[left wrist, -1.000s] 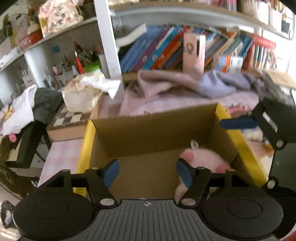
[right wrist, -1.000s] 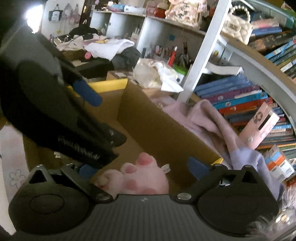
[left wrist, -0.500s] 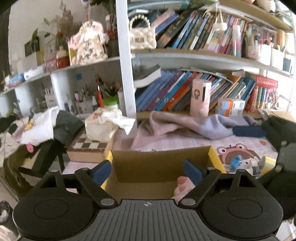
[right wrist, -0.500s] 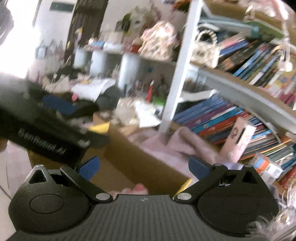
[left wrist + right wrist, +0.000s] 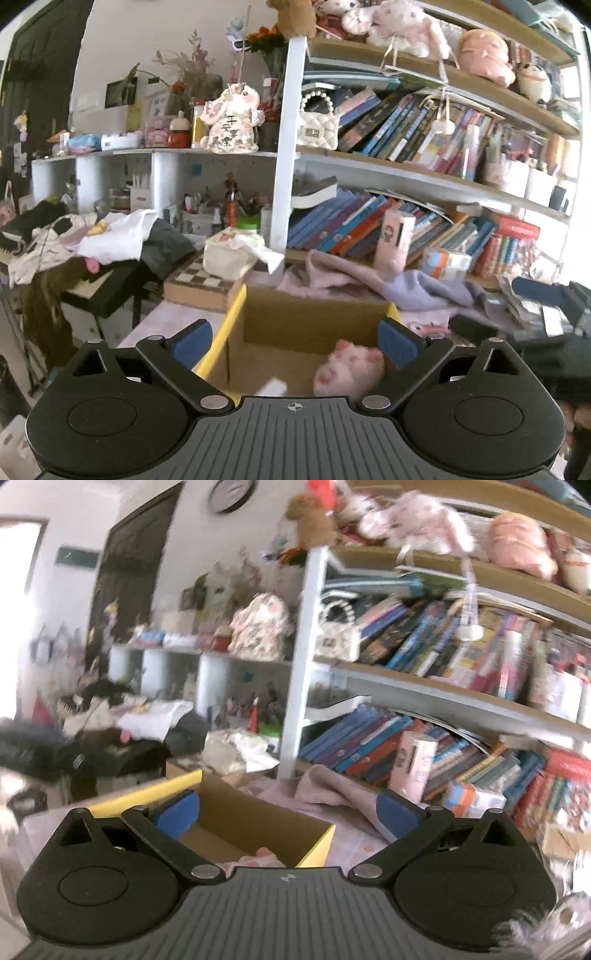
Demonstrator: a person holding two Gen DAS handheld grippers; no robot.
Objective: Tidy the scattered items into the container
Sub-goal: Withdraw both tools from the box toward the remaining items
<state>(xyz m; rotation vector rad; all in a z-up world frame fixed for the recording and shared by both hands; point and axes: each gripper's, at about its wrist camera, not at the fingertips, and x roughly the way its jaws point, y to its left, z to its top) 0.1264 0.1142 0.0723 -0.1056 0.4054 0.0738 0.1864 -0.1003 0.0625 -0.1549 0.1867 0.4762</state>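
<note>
A cardboard box [image 5: 314,325] with yellow flaps sits on the pink checked table below both grippers. A pink plush paw toy [image 5: 347,369] lies inside it at the right. The box also shows in the right wrist view [image 5: 258,819], with a bit of the pink toy [image 5: 258,858] at its near wall. My left gripper [image 5: 295,339] is open and empty above the box. My right gripper [image 5: 288,808] is open and empty, above the box's right corner. The right gripper's body shows in the left wrist view [image 5: 546,295] at the right.
A pink and lilac cloth [image 5: 369,280] lies behind the box. A checkerboard box [image 5: 199,284] with a white bundle stands at the left. Bookshelves [image 5: 406,221] fill the back. A cluttered side table with clothes [image 5: 92,243] stands at far left. Small items lie at right [image 5: 428,328].
Both grippers have risen and drawn back from the box, so the box looks smaller and more shelves show. The pink toy stays in the box.
</note>
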